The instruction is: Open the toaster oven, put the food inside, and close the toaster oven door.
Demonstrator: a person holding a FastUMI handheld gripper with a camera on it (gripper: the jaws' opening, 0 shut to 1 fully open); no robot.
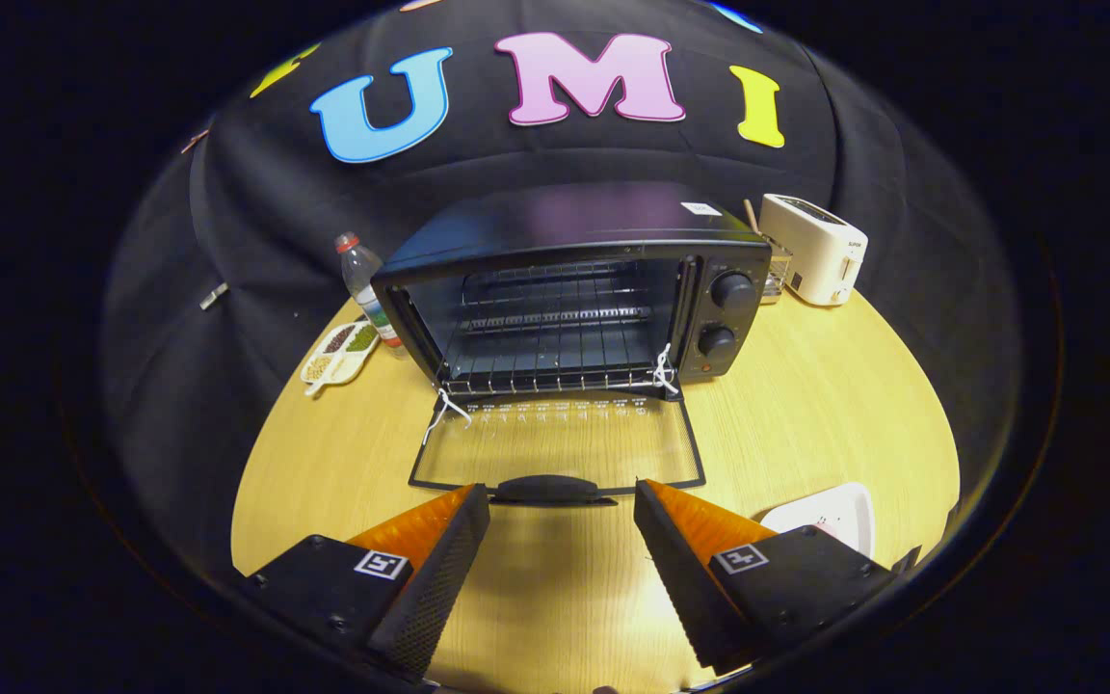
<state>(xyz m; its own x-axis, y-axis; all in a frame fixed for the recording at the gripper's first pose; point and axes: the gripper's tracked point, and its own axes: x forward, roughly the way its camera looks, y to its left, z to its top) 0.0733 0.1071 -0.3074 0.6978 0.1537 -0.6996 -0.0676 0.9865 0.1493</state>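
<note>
Tongs [562,501] occupied the nearest position, spread wide with nothing between the two fingers [439,569]. Both fingers were raised above the wooden surface [806,414] and were angled forward toward the toaster oven [574,289], converging slightly at the tips. The tips were level with the door handle [552,489], one at each end of it; contact with the handle could not be determined.

The toaster oven stood upright, beyond the tongs, near the middle of the surface. Its long axis ran side to side, and its open front faced the tongs. The door [560,443] was fully lowered and lay flat on the surface in front of the oven cavity, hinged along the oven's lower front edge, with the handle at the edge nearest the tongs. White cord [663,371] was tied at both hinge corners. A wire rack [555,357] sat inside the cavity. Two control knobs [733,289] were stacked on the panel at the right of the oven's front.

Left of the toaster oven, a plastic bottle [362,284] stood upright, with a divided dish [338,352] of small dry items beside it. Behind and right of the oven stood a white toaster [815,251]. A white tray [830,511] lay on the surface to the right of the oven door, partly hidden by the right-hand finger. Its contents could not be determined.
</note>
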